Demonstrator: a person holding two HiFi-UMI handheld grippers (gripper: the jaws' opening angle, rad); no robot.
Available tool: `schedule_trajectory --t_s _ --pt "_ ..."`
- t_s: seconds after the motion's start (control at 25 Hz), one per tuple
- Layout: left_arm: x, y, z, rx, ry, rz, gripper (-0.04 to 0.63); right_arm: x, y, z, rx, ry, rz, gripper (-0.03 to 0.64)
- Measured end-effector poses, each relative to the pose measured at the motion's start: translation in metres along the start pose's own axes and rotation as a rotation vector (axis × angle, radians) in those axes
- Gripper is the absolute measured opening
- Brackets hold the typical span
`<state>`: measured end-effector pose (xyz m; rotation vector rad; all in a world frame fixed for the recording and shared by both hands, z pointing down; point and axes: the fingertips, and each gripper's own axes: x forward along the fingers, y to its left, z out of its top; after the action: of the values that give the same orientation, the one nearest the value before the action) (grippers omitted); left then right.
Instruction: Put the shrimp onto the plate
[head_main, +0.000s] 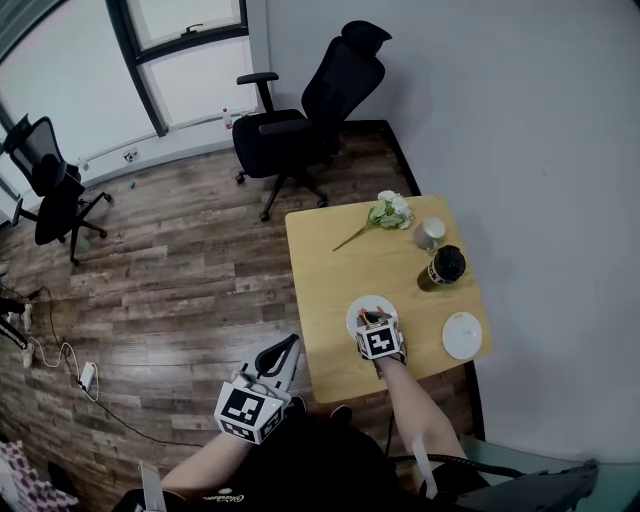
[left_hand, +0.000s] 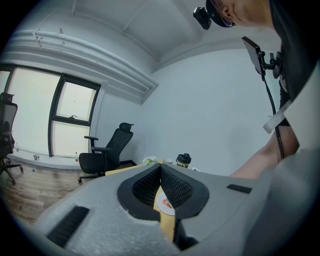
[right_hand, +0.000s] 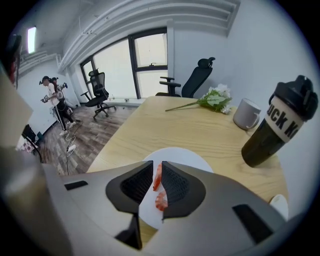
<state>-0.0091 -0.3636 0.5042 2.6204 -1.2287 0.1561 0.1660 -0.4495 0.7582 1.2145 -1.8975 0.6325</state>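
Observation:
The white plate (head_main: 354, 311) lies near the front edge of the wooden table (head_main: 340, 250). Just above it, my right gripper (head_main: 374, 318) is shut on the orange shrimp (right_hand: 158, 186). In the right gripper view the shrimp hangs between the pads (right_hand: 172, 182), and the plate (right_hand: 182, 156) shows beneath and beyond the tips. My left gripper (head_main: 289, 347) is off the table's left side, over the floor, shut and holding nothing. In the left gripper view its jaws (left_hand: 160, 169) meet at the tip, and the plate (left_hand: 164, 204) shows through the slit below.
On the table stand a black bottle (head_main: 442, 267), a grey mug (head_main: 430, 233), a white flower sprig (head_main: 388, 212) and a small white dish (head_main: 462, 335). A black office chair (head_main: 310, 110) stands beyond the table. A grey wall runs along the right.

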Motion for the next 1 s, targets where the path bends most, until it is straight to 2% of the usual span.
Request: schedule_trajectory --t_s 0.32,0.6,0.84,1.0 --pt "0.017 -0.024 0.016 0.013 -0.033 -0.072 0.002 -0.094 -0.005 0.063 0.079 -0.304 -0.009 0.027" --pt "0.03 -0.049 0.03 0.041 -0.06 -0.131 0.002 -0.197 0.01 0.114 0.073 -0.568 0.005 0.017" --pt "0.03 -0.063 0.041 0.06 -0.084 -0.152 0.002 -0.275 0.027 0.128 0.06 -0.744 -0.009 0.005" --pt "0.031 -0.07 0.048 0.084 -0.099 -0.163 0.002 -0.309 0.04 0.126 0.038 -0.815 -0.02 0.003"
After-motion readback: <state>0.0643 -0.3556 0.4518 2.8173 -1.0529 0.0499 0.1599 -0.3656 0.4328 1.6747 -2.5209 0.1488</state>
